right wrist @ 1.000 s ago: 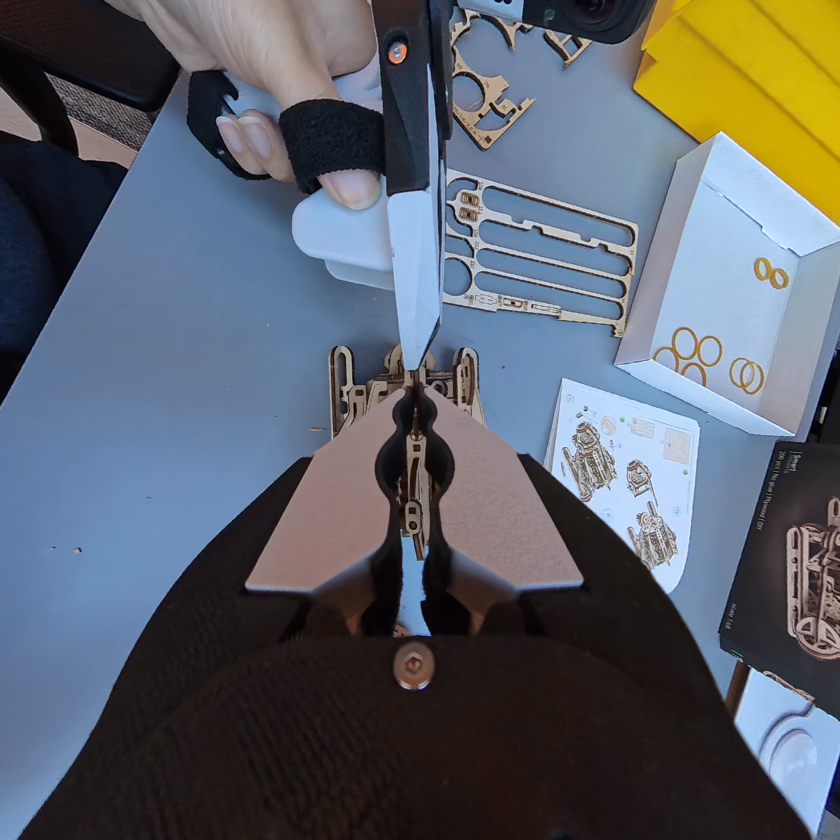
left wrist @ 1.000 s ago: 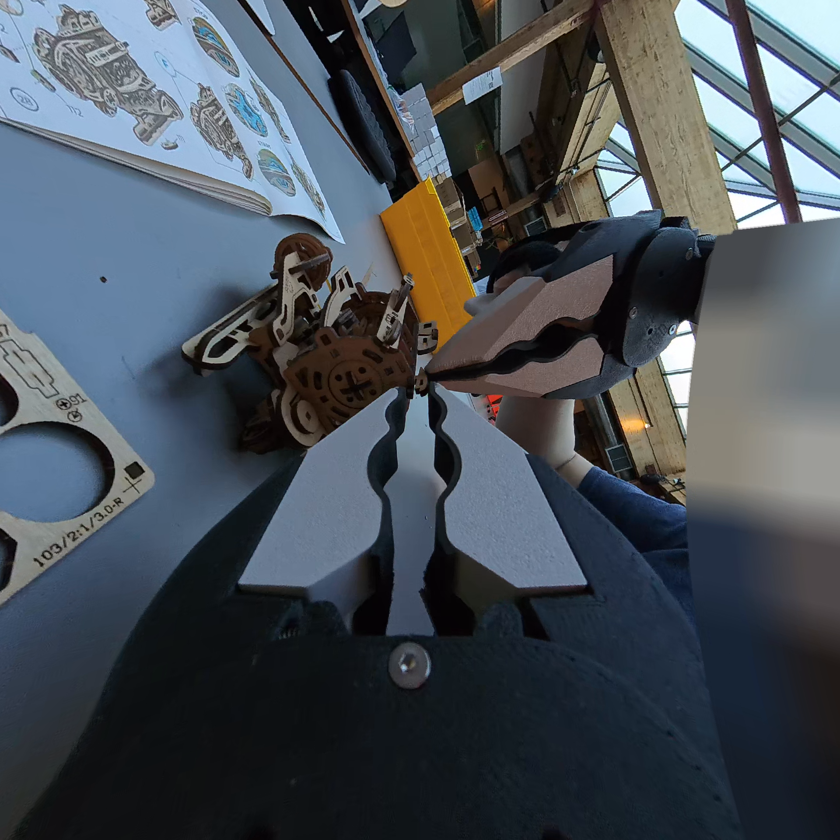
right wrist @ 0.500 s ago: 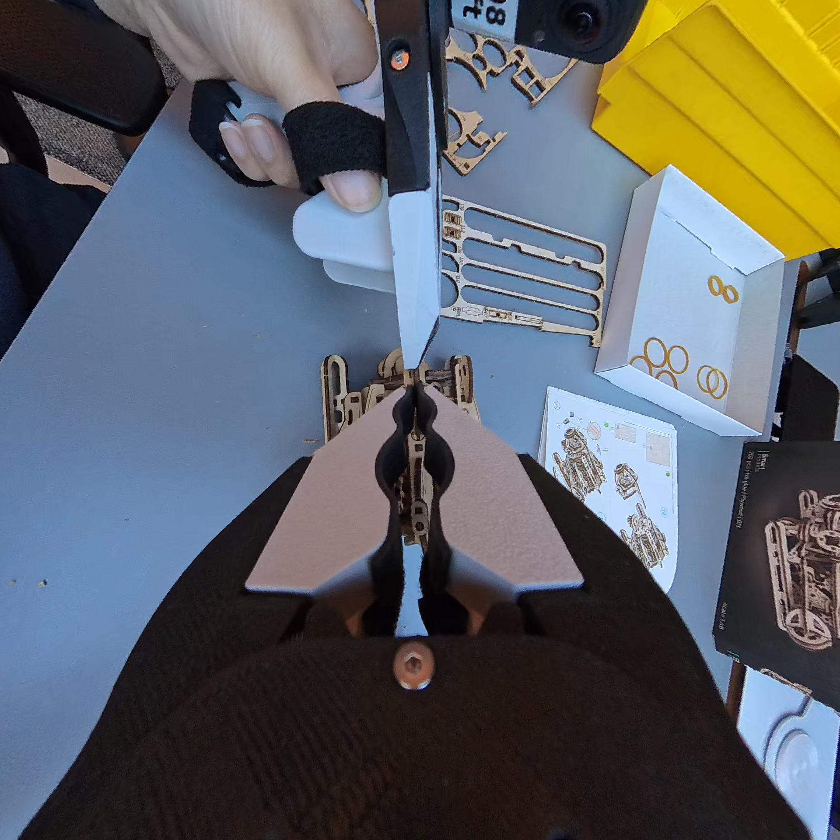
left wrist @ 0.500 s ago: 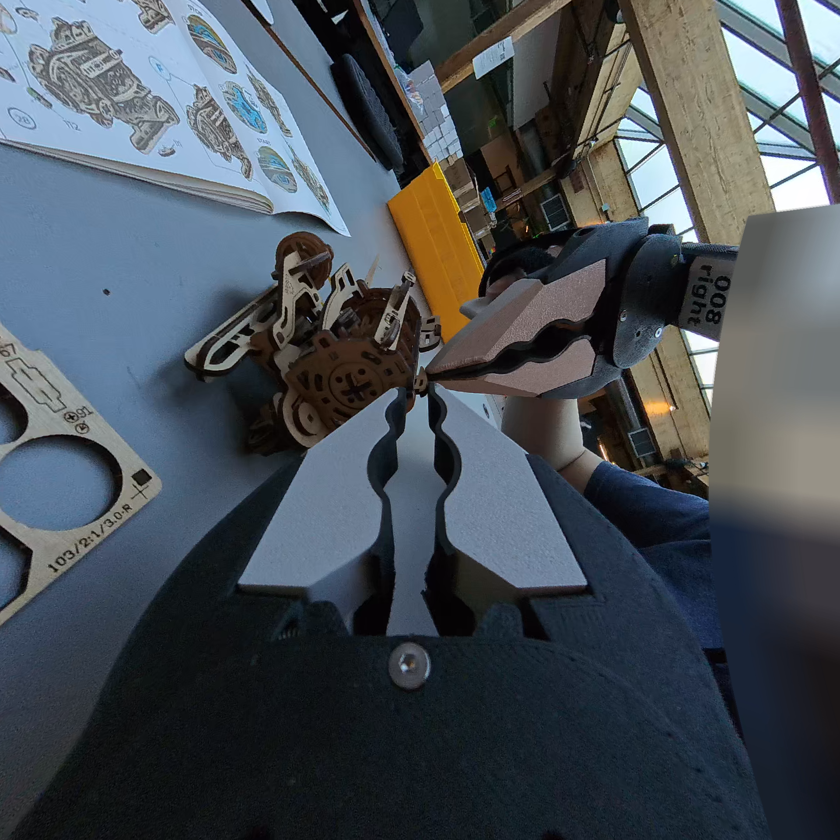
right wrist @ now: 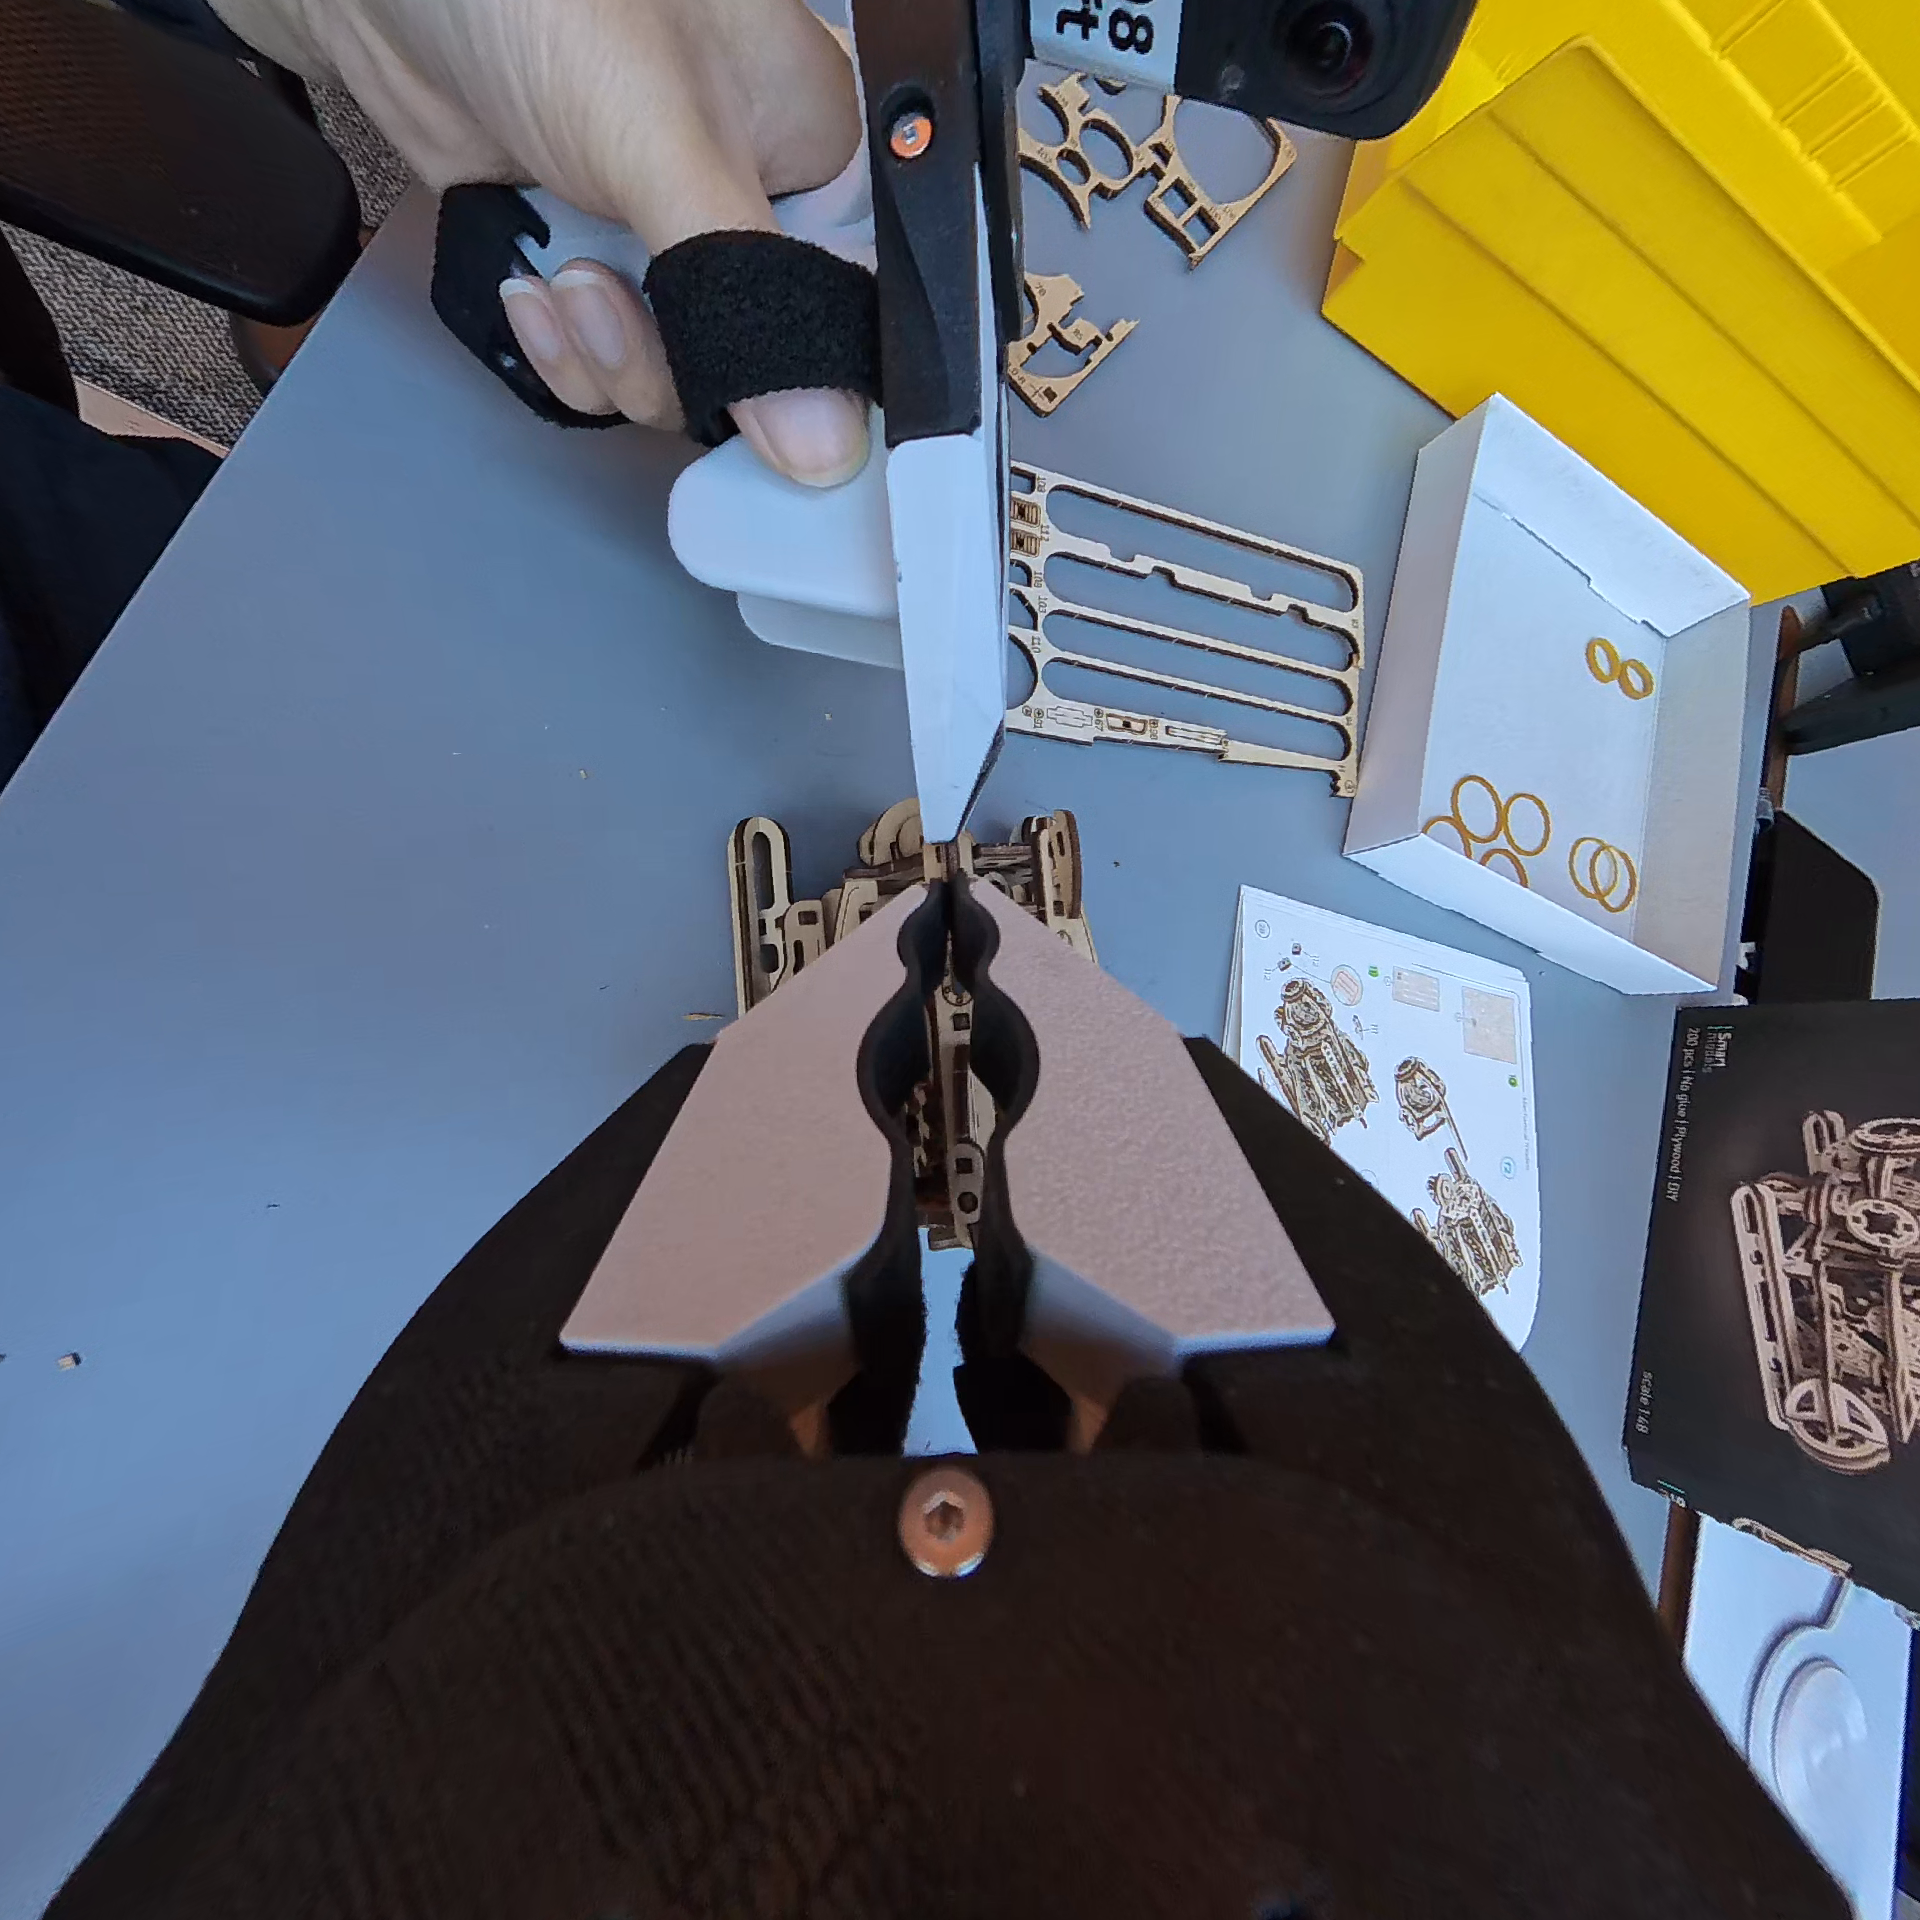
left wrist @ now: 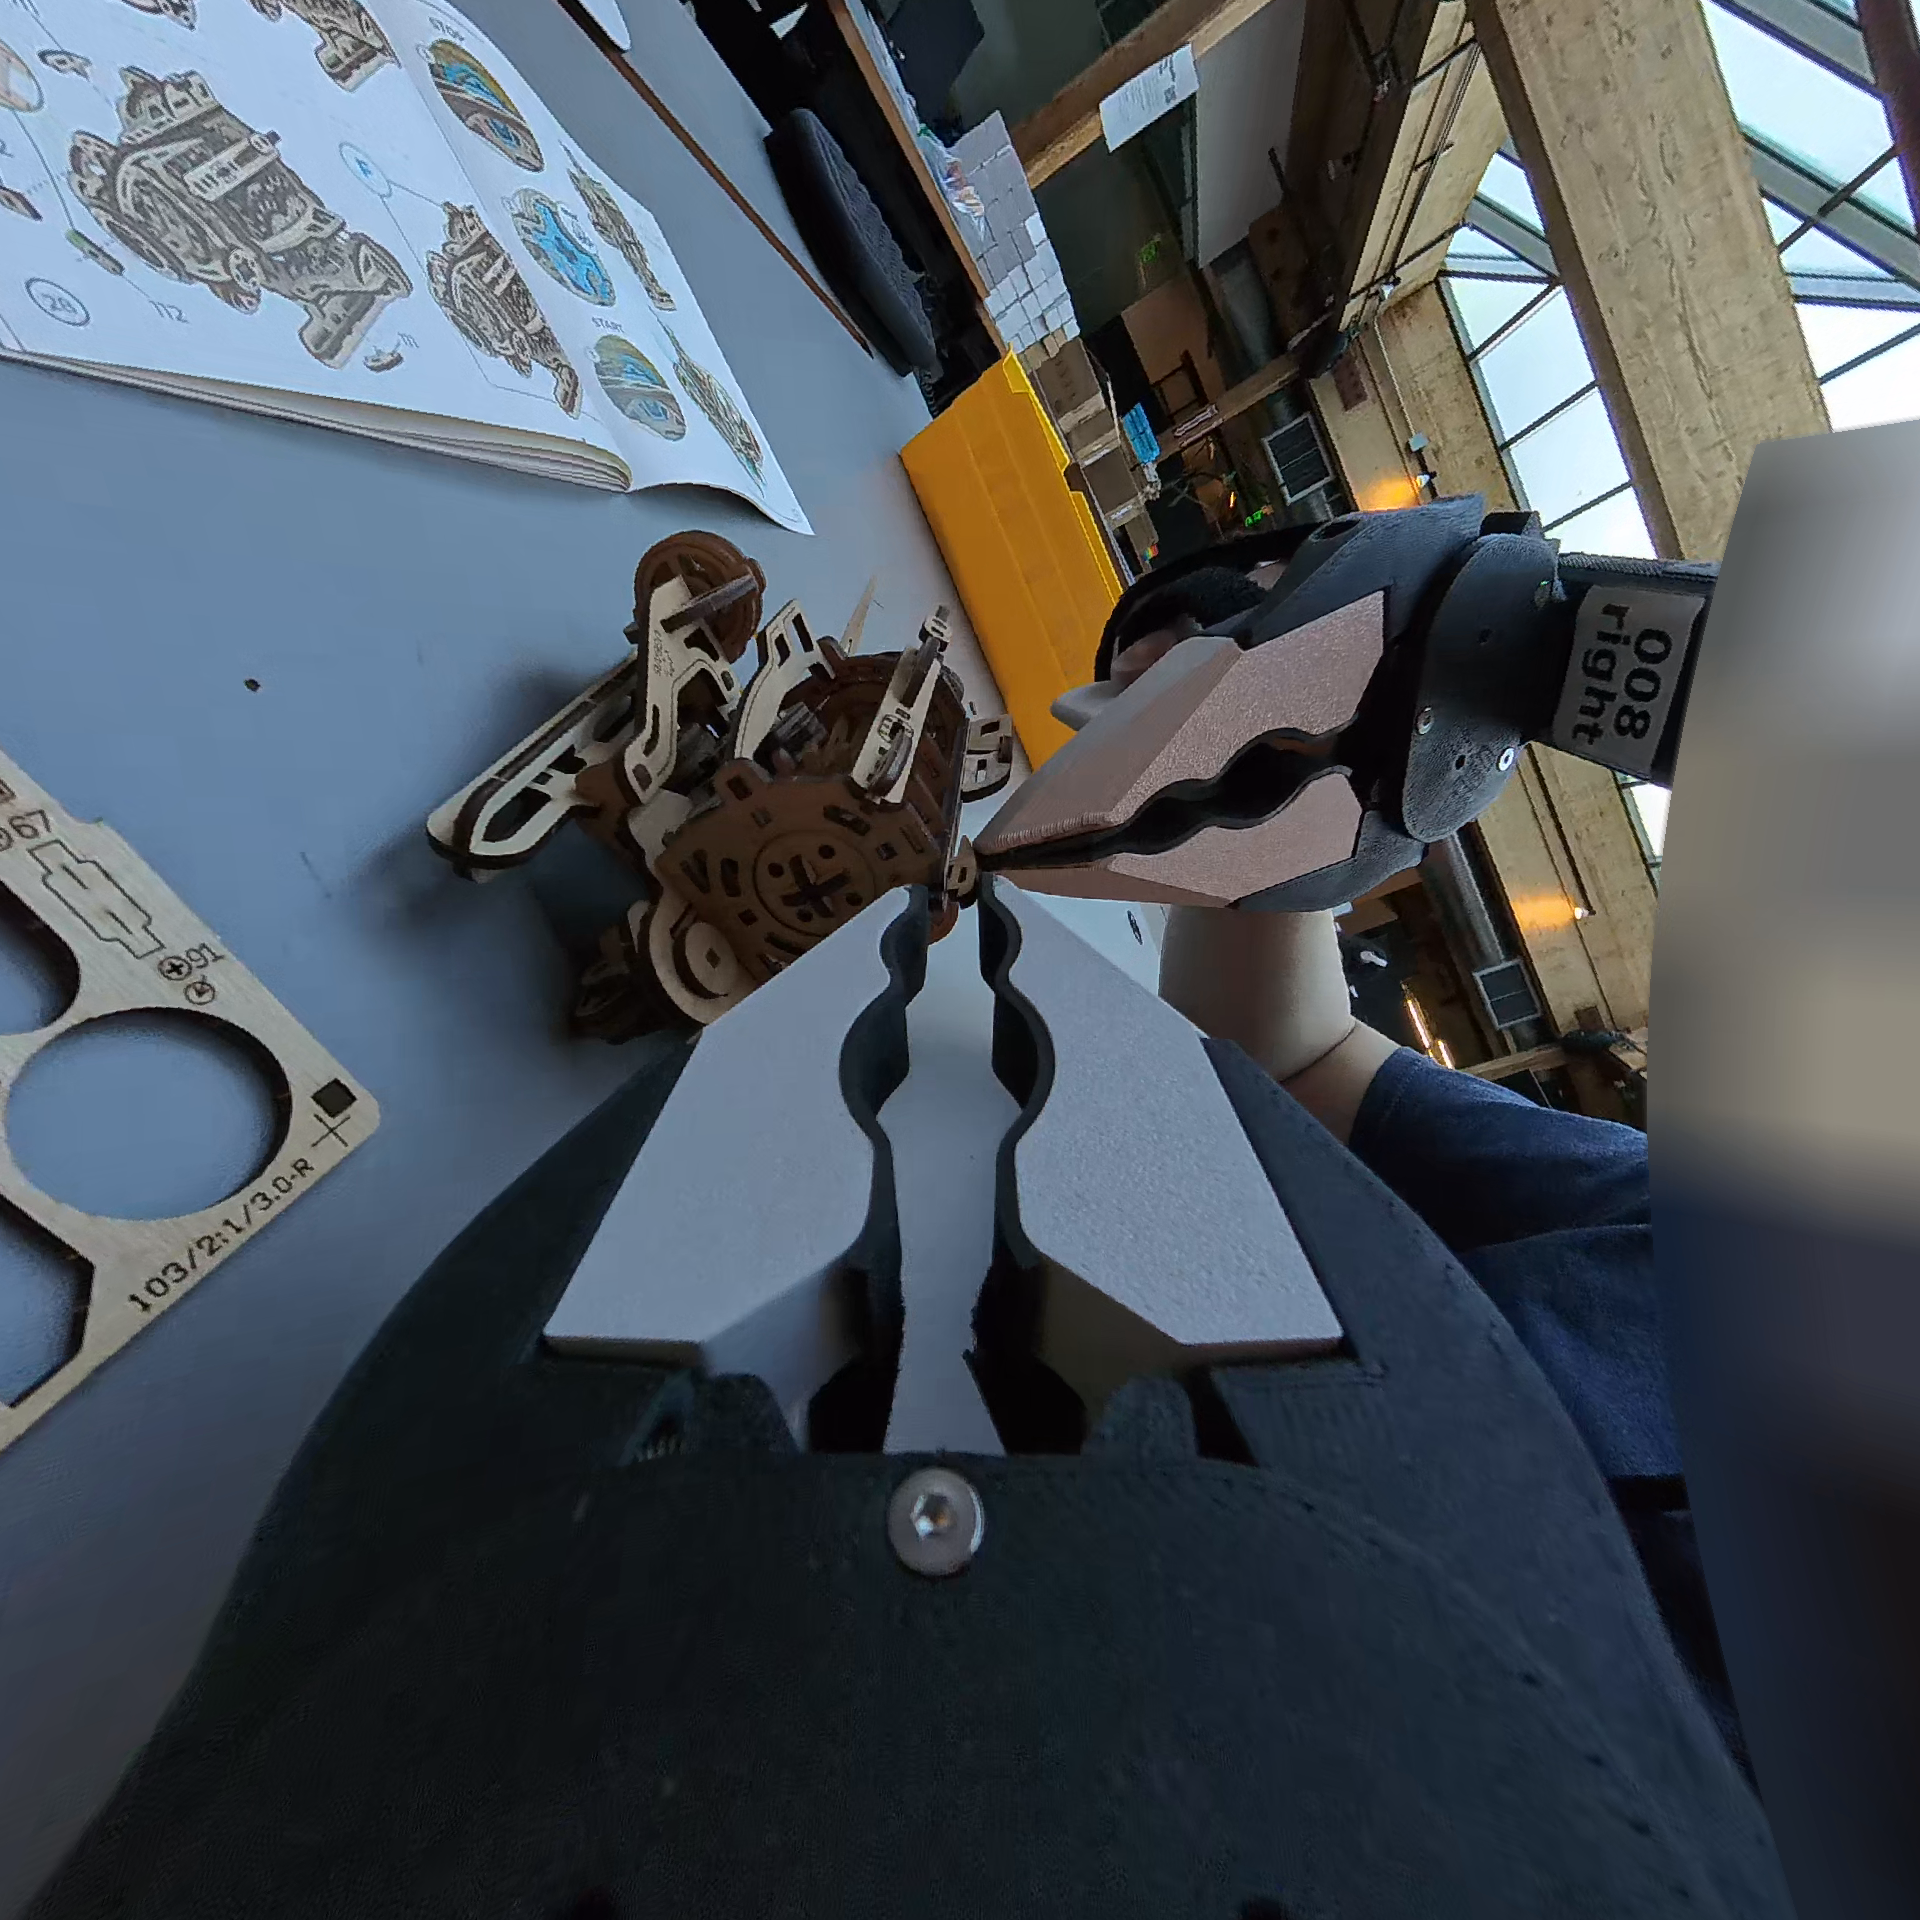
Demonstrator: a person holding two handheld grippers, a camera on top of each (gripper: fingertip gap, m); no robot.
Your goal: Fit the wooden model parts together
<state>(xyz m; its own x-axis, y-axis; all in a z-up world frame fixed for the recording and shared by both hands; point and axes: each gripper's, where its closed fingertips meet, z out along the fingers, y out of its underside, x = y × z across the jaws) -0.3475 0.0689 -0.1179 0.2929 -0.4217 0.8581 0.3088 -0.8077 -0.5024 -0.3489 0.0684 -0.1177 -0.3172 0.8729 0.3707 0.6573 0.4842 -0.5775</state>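
A partly built brown and tan wooden model (left wrist: 769, 821) sits on the grey table (left wrist: 260, 644). My left gripper (left wrist: 951, 888), with grey fingers, is shut on the thin dark end plate at the model's near edge. My right gripper (left wrist: 982, 847), with copper fingers, comes in from the right, shut on a small wooden part (left wrist: 961, 864) and touching that same edge. In the right wrist view my right gripper (right wrist: 948, 883) pinches the small part (right wrist: 951, 860) above the model (right wrist: 821, 925). The left gripper's fingers (right wrist: 951, 665) reach down to meet it tip to tip.
An open instruction booklet (left wrist: 312, 239) and a punched plywood sheet (left wrist: 156, 1091) lie left of the model. Yellow bins (right wrist: 1662, 260), a white box with yellow rings (right wrist: 1538, 707), a leaflet (right wrist: 1382, 1091), a black kit box (right wrist: 1808, 1247) and plywood sheets (right wrist: 1184, 644) lie around. Only a small space, under 4 cm, lies between the two pairs of fingers.
Both grippers stay shut and tip to tip at the model's edge. The views have drifted slightly; the model has not visibly moved.
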